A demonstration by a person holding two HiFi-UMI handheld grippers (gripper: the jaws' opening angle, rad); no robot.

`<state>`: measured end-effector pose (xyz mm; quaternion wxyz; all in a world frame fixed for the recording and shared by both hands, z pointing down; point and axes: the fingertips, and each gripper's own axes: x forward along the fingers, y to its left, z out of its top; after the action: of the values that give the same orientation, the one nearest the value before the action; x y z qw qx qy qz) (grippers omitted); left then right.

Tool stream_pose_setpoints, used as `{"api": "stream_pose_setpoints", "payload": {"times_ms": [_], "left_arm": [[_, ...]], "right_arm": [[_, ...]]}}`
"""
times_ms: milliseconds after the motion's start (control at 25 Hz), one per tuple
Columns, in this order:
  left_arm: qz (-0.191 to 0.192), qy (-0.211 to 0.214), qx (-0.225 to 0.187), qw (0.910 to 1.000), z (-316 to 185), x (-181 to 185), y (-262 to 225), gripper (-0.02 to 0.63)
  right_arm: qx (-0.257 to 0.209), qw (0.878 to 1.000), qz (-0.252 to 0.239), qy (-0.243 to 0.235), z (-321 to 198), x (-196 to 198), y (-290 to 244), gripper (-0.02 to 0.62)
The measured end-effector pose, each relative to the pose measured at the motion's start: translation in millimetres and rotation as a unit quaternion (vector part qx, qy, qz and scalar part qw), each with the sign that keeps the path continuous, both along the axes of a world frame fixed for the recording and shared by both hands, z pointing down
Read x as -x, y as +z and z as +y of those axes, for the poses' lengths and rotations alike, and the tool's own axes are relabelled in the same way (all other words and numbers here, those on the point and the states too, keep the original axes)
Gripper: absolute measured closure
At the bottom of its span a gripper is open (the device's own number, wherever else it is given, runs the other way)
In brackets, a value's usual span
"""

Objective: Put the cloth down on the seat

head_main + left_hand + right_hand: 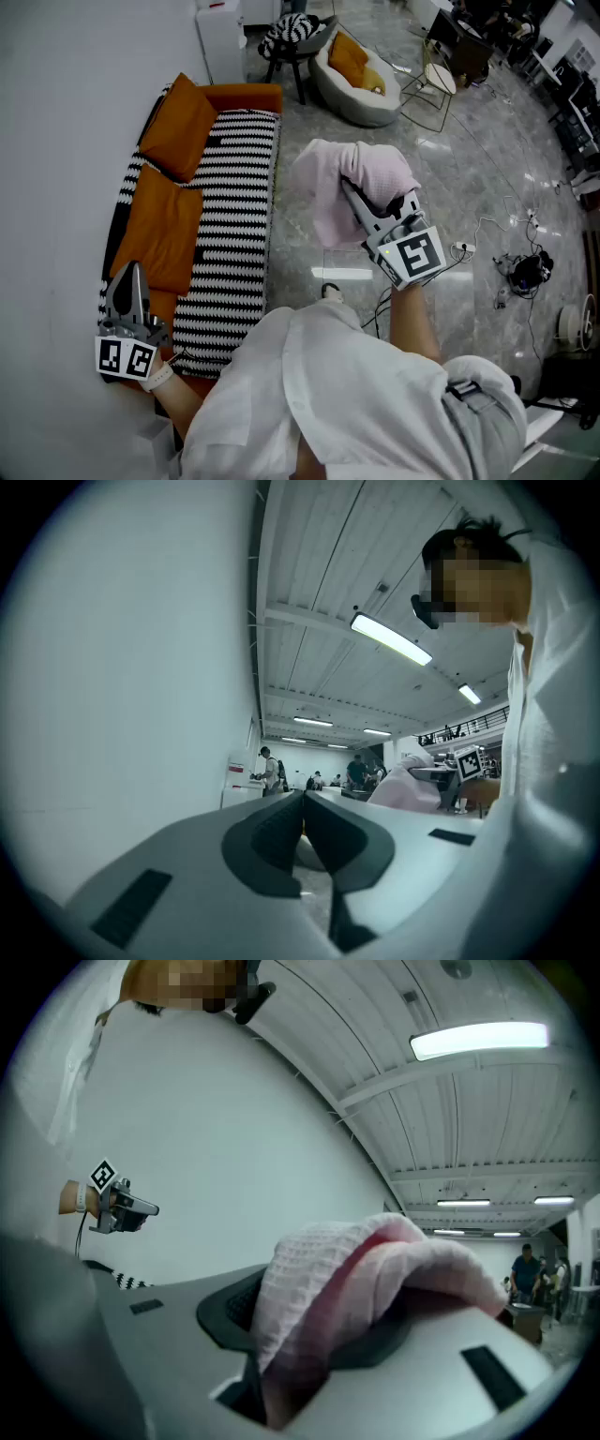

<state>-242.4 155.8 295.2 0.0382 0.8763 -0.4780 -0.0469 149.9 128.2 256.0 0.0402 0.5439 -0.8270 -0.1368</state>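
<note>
A pale pink waffle cloth (337, 183) hangs bunched in the air over the grey floor, just right of the sofa. My right gripper (354, 194) is shut on it; in the right gripper view the cloth (375, 1260) drapes over both jaws and fills the gap of the right gripper (314, 1327). The seat is a sofa (234, 216) with a black-and-white zigzag cover, at the left. My left gripper (129, 274) is held above the sofa's near end, its jaws pressed together with nothing in them; the left gripper view shows that gripper (302, 819) the same way.
Two orange cushions (178, 127) (164, 230) lean along the sofa's back by the white wall. Beyond stand a white cabinet (220, 37), a stool with a striped cushion (291, 37), a round lounge seat (361, 80) and a wire chair (431, 89). Cables (525, 272) lie on the floor at right.
</note>
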Motion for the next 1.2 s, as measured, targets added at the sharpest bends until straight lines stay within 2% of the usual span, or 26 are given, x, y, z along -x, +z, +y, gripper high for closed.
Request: {"api": "stream_pose_setpoints", "payload": {"times_ms": [320,640,800,960,1200], "left_arm": [[0.001,0.005,0.009,0.9999,11,1,4,0.591],[0.006,0.007,0.009,0.9999,8,0,4,0.591],[0.009,0.024,0.015,0.9995,3,-18,9,0.591],[0.015,0.054,0.028,0.9981,-14,-48,23,0.591],[0.031,0.069,0.031,0.9967,-81,-80,38,0.591]], "right_arm": [[-0.011,1.0,0.003,-0.02,-2,13,-11,0.43],[0.001,0.999,0.016,-0.03,-4,20,-6,0.43],[0.016,0.999,0.013,-0.042,-2,18,-3,0.428],[0.044,0.998,-0.011,-0.049,-9,7,7,0.422],[0.061,0.997,-0.025,-0.047,-69,-9,35,0.422]]}}
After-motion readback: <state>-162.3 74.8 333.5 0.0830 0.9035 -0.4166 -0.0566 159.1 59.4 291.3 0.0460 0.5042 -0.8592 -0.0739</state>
